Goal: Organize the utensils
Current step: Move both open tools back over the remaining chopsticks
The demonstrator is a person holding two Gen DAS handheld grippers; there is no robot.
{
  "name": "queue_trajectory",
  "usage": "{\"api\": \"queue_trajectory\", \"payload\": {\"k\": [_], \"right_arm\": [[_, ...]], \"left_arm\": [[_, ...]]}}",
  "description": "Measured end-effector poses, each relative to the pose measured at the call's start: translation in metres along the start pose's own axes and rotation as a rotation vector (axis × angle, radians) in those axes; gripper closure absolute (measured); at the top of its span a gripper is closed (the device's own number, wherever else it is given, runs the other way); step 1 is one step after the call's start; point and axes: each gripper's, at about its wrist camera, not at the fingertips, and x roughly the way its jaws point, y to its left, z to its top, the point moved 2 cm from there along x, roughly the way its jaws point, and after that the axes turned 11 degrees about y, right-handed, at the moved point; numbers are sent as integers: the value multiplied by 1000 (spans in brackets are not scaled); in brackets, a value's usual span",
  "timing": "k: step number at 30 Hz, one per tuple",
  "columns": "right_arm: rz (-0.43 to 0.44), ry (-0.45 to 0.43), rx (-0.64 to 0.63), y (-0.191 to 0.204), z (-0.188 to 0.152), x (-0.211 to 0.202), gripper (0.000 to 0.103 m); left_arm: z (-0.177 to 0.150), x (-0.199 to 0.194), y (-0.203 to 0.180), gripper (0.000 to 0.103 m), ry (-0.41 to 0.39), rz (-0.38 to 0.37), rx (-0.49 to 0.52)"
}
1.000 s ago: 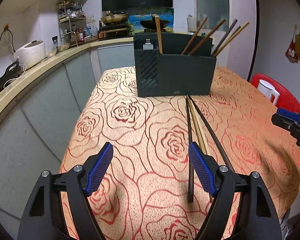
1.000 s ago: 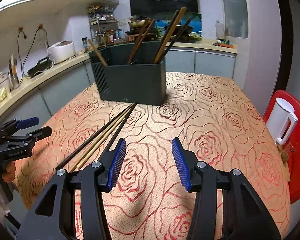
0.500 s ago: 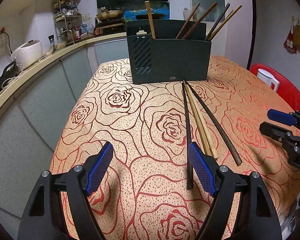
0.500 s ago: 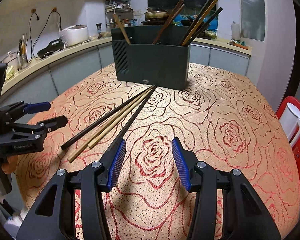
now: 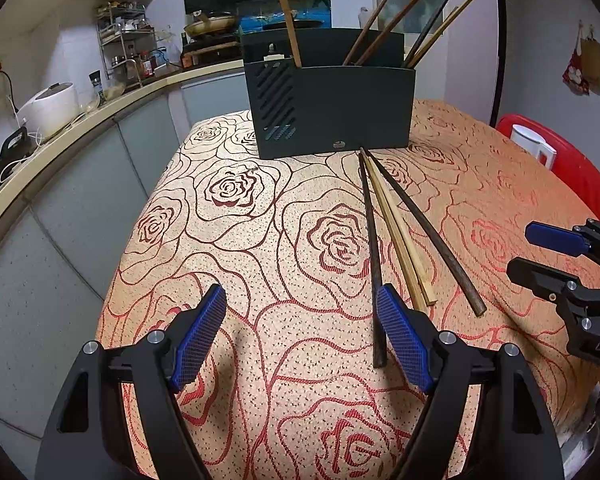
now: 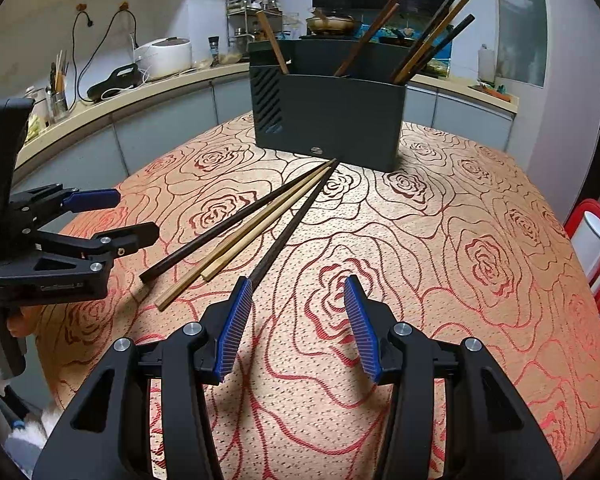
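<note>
Several chopsticks lie fanned on the rose-patterned tablecloth (image 5: 260, 240): a dark one (image 5: 372, 248), a pale pair (image 5: 400, 236) and a dark brown one (image 5: 424, 228). They also show in the right wrist view (image 6: 256, 228). A dark utensil holder (image 5: 332, 108) (image 6: 328, 116) stands behind them with several chopsticks upright in it. My left gripper (image 5: 300, 336) is open and empty, its right finger beside the near end of the dark chopstick. My right gripper (image 6: 296, 328) is open and empty, its left finger by that same chopstick's near end (image 6: 288, 236).
A kitchen counter (image 5: 60, 128) curves along the left with a rice cooker (image 5: 50, 108) and a rack. A red chair (image 5: 568, 168) with a white kettle (image 5: 532, 148) stands right of the table. The table edge is close below both grippers.
Both grippers have drawn back and lowered toward the near ends of the chopsticks, so the holder looks farther off. Both stay open. The chopsticks have not moved.
</note>
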Motion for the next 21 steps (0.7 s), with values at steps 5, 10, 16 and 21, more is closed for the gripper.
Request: {"api": "queue_trajectory", "payload": {"k": [5, 10, 16, 21], "right_arm": [[0, 5, -7, 4, -2, 0, 56], [-2, 7, -17, 9, -2, 0, 56], [-10, 22, -19, 11, -4, 4, 56], [-5, 39, -29, 17, -5, 10, 56]], "left_arm": [[-1, -1, 1, 28, 11, -15, 5], [-4, -1, -1, 28, 23, -38, 16], [-5, 1, -6, 28, 37, -65, 27], [-6, 1, -11, 29, 38, -75, 45]]}}
